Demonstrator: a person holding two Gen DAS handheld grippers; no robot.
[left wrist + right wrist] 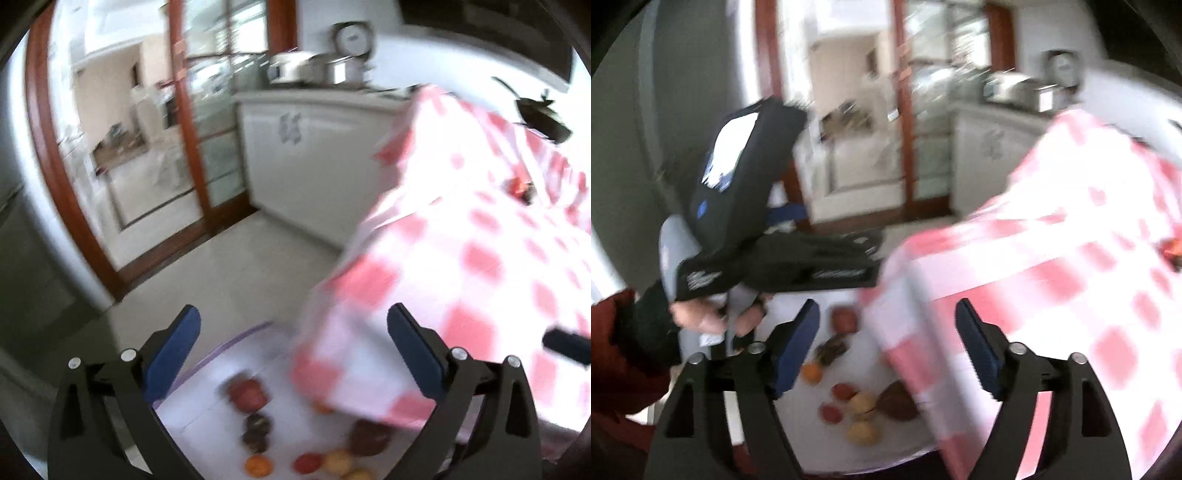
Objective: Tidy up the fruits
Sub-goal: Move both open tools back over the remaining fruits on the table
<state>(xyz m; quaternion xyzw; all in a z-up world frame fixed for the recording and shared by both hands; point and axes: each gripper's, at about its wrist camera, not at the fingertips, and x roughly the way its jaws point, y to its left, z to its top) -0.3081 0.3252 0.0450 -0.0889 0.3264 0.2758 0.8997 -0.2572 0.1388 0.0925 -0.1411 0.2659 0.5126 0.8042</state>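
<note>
Both grippers are hanging wide open over the scene with nothing between their blue pads: the left gripper [293, 334] is framing bare floor and cloth, and the right gripper [886, 332] is framing the white surface [908, 443] below. No earlier view is given, so only their present spread can be told.

Several fruits [862, 404] are lying loose on that white surface, low in both views, beside the hanging edge of a pink-and-white checked tablecloth [461, 229]. Among them are a red one [248, 394], a dark knobbly one [256, 430], an orange one [812, 372] and a brown one [895, 400]; blur is smearing their outlines, so their kinds are hard to tell. The cloth's lower corner is covering part of the surface, and at least one fruit is peeking from under it in the left wrist view.

Open floor [229, 266] is stretching between the cloth and a wood-framed glass door [184, 122]. A white cabinet [306, 147] with metal pots [314, 68] on top is standing behind.

In the right wrist view, the person's hand [713, 317], in a dark red sleeve [613, 332], is gripping the left tool's handle. Something small and red [517, 186] on the tabletop is too blurred to name.
</note>
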